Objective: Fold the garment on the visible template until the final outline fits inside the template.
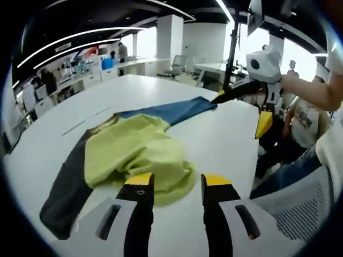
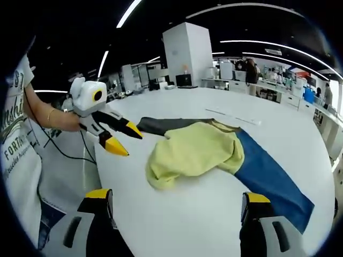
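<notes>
Two grippers, one garment. The left gripper (image 1: 177, 184) has its jaws apart just short of the garment's (image 1: 139, 152) yellow-green hem. The right gripper (image 2: 179, 201), jaws spread wide, hovers well back from the garment (image 2: 198, 150), which lies crumpled (sleeves dark and blue) on the white worktop (image 2: 214, 225).

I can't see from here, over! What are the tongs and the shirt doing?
Left tongs open, at yellow body's edge. Right tongs open wide, empty. Garment bunched on white table, sleeves spread. Nothing blocking.

White pillar (image 2: 188, 51), ceiling light strips (image 1: 69, 45) — open-plan office
</notes>
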Action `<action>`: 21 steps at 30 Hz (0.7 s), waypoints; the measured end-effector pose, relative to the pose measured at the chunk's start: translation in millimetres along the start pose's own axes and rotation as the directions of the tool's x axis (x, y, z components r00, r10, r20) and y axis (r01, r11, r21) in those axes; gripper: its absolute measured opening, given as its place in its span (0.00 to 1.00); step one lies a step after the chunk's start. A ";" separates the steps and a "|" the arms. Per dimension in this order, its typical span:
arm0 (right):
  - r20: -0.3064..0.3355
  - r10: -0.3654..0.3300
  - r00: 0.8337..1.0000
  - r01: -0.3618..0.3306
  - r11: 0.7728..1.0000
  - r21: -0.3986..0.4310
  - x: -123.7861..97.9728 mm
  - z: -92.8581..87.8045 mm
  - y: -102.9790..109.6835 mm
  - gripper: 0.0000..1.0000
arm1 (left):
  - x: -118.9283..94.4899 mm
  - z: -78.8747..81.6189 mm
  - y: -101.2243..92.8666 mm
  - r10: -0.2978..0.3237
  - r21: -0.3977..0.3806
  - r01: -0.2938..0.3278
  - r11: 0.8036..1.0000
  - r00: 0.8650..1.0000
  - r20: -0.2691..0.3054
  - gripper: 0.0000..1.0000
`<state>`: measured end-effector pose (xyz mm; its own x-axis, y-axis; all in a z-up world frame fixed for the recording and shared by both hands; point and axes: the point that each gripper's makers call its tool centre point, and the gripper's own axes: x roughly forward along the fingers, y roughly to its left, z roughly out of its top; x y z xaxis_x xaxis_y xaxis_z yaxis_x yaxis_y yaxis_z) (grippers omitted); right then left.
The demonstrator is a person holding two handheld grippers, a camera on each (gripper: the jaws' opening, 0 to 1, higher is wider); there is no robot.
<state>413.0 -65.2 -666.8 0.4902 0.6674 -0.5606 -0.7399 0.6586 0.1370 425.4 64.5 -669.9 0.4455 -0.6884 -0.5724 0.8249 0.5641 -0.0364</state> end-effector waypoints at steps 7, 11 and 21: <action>-0.005 0.010 1.000 -0.010 1.000 -0.001 2.1 -4.1 2.1 0.99 | 24.7 10.9 -22.9 -0.069 -0.014 0.070 0.997 0.998 0.004 0.30; -0.009 0.016 1.000 -0.016 1.000 0.000 2.8 -6.7 5.9 0.99 | 37.2 11.1 -32.7 -0.084 0.028 0.084 0.996 0.996 -0.011 0.27; -0.008 0.015 1.000 -0.015 1.000 0.011 1.9 -8.3 12.3 0.97 | 68.5 -8.9 -29.7 -0.022 0.104 0.033 0.994 0.995 -0.101 0.22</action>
<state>401.0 -58.6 -672.9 0.4752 0.6744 -0.5652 -0.7421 0.6523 0.1544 428.3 4.7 -715.3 0.3893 -0.6511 -0.6515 0.8708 0.4907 0.0299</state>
